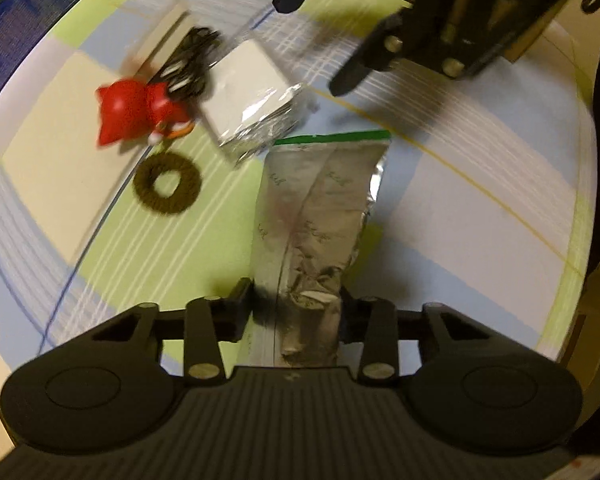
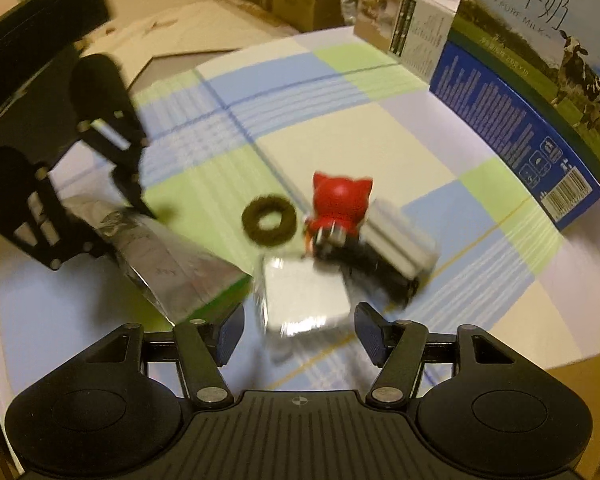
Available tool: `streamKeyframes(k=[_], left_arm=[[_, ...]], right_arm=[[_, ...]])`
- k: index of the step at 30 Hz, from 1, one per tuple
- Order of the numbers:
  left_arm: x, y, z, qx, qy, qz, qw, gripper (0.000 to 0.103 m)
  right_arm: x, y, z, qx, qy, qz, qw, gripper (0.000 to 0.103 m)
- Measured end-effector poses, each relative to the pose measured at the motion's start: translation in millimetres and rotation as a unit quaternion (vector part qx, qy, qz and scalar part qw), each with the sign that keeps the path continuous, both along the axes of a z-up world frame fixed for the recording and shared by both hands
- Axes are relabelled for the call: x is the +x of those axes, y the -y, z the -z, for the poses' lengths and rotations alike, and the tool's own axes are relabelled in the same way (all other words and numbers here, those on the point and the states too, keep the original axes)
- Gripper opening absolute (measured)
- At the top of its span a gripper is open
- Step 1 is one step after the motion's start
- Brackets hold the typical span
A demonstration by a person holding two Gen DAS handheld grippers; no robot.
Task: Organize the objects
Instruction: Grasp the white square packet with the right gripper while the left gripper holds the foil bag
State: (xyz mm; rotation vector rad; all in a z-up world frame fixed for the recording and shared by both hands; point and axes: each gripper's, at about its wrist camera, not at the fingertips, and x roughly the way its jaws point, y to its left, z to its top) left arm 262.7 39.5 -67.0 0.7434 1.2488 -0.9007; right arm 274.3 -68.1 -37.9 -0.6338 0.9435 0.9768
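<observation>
1. Presently the left gripper pinches a silver zip bag lying on the checked tablecloth
2. Right gripper stands wide, unclamped, above the foil-wrapped white block beside a red figurine

My left gripper points down at the checked tablecloth, its pads pressed on the crumpled end of a silver zip bag with a green strip at its far end. Beyond lie a foil-wrapped white packet, a brown ring and a red cat figure against a black clip. My right gripper hangs at top right, jaws apart.
</observation>
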Motion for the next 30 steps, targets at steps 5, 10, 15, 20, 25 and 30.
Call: streamKeyframes(k=[5,10,15,20,25,30], left_arm=[[1,-37,-6,0.010,0.006,-0.055,0.9984,0.031],[1,-58,-8,0.002,0.001,-0.085,0.9964,0.031],[-4,-58,-9,-0.005,0.000,-0.082,0.9966,0.031],[1,-58,-7,-0.012,-0.007,-0.088,0.9960,0.031],[2,-56,-6,-0.011,-0.011,-0.095,0.9953,0.031],[7,-54,-4,-0.009,-0.017,-0.106,0.9942,0.032]], right_arm=[[16,-21,13,-0.011,-0.016,-0.003,1.000,0.077],[23,-34,36,-0.051,-0.015,-0.008,0.999,0.078],[33,-40,54,-0.067,-0.039,0.012,0.997,0.078],[30,-36,56,-0.061,-0.061,0.036,0.996,0.065],[20,-23,53,-0.060,-0.067,0.065,0.994,0.062],[-5,-1,47,-0.054,-0.075,0.091,0.992,0.061]])
